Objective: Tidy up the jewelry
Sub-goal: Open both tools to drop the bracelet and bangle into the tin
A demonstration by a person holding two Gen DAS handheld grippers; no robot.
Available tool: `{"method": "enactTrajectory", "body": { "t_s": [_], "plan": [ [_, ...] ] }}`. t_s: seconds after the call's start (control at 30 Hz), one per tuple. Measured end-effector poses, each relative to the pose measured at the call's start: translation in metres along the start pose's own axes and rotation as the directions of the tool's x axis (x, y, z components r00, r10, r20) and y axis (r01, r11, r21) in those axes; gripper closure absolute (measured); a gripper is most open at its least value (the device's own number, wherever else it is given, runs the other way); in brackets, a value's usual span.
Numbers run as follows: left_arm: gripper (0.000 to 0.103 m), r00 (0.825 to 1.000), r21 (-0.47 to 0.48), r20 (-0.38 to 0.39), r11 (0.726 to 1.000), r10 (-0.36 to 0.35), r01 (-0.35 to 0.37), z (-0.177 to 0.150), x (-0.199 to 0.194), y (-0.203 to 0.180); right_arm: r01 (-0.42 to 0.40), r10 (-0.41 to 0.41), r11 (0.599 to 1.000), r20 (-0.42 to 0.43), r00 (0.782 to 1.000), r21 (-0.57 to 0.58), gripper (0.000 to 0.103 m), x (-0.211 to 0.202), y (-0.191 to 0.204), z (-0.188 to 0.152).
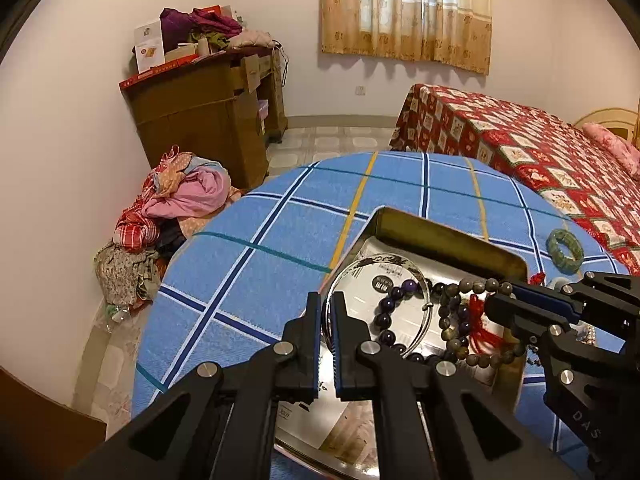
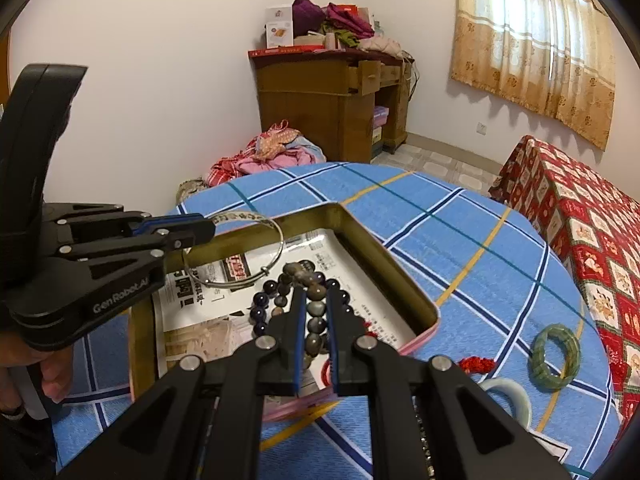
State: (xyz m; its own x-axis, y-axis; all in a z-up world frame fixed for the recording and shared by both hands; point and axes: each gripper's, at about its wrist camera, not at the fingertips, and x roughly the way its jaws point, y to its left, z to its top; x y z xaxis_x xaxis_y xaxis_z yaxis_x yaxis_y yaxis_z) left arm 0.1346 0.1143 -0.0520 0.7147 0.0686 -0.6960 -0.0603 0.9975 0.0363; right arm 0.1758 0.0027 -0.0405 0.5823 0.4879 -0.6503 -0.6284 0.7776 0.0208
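Surface (image 2: 460, 240): round, under a blue checked cloth; I keep everything on it within reach of both tools.
Tin box (image 2: 384, 264): open and lined with newspaper, the collecting place for the jewelry, so both my tools work over it.
Green bangle (image 2: 555, 354): lies on the cloth well apart from the box, not yet gathered, I judge; a pale bangle (image 2: 508, 394) sits nearer me.
Silver bangle (image 1: 380, 280): my left tool (image 1: 327, 308) is clenched on its rim, tilting it up over the box edge, likely to lower it in without dropping it.
Brown bead bracelet (image 2: 314, 320): my right tool (image 2: 314, 316) pinches its beads over the lining, its red tassel (image 1: 480, 320) trailing.
Purple bead bracelet (image 1: 390, 312): already resting in the box, under the silver bangle.
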Motion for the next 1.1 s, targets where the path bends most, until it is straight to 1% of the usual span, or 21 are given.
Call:
{"method": "enactTrajectory", "body": {
  "t_s": [0.17,0.37,0.6,0.77,0.83,0.93,1.0,1.03,1.1],
  "plan": [
    [0.1,1.0,0.004,-0.018,1.0,0.002,-0.002,-0.002,0.006,0.0,-0.002,0.002,1.0,-0.02,1.0,0.001,0.092,0.005,0.001,-0.003],
    [0.1,0.999,0.005,-0.033,1.0,0.008,-0.008,-0.005,0.012,0.001,0.013,-0.013,1.0,-0.041,0.999,-0.002,0.091,0.012,0.0,-0.006],
    [0.1,0.999,0.002,-0.044,1.0,0.007,-0.007,-0.007,0.015,0.002,0.02,-0.021,1.0,-0.05,0.999,-0.016,0.091,0.015,0.002,-0.009],
    [0.099,0.999,0.007,-0.043,1.0,0.009,-0.009,-0.008,0.016,0.001,0.023,-0.024,1.0,-0.053,0.998,-0.015,0.091,0.016,0.004,-0.009],
    [0.098,0.999,0.009,-0.044,1.0,0.009,-0.008,-0.008,0.017,0.0,0.022,-0.023,1.0,-0.055,0.998,-0.012,0.091,0.016,0.003,-0.01],
    [0.096,0.999,0.013,-0.032,1.0,0.015,-0.015,-0.008,0.014,0.0,0.024,-0.024,1.0,-0.058,0.998,-0.005,0.091,0.017,0.001,-0.01],
    [0.096,1.0,0.01,-0.021,1.0,0.006,-0.006,-0.007,0.011,0.0,0.026,-0.026,1.0,-0.058,0.998,0.002,0.091,0.017,-0.001,-0.011],
    [0.095,1.0,0.008,-0.018,1.0,0.006,-0.006,-0.007,0.009,0.0,0.026,-0.026,1.0,-0.056,0.998,0.006,0.089,0.016,-0.001,-0.01],
    [0.093,1.0,0.001,-0.005,1.0,0.008,-0.008,-0.006,0.004,0.001,0.021,-0.02,1.0,-0.044,0.999,0.019,0.078,0.012,-0.003,-0.01]
  ]
}}
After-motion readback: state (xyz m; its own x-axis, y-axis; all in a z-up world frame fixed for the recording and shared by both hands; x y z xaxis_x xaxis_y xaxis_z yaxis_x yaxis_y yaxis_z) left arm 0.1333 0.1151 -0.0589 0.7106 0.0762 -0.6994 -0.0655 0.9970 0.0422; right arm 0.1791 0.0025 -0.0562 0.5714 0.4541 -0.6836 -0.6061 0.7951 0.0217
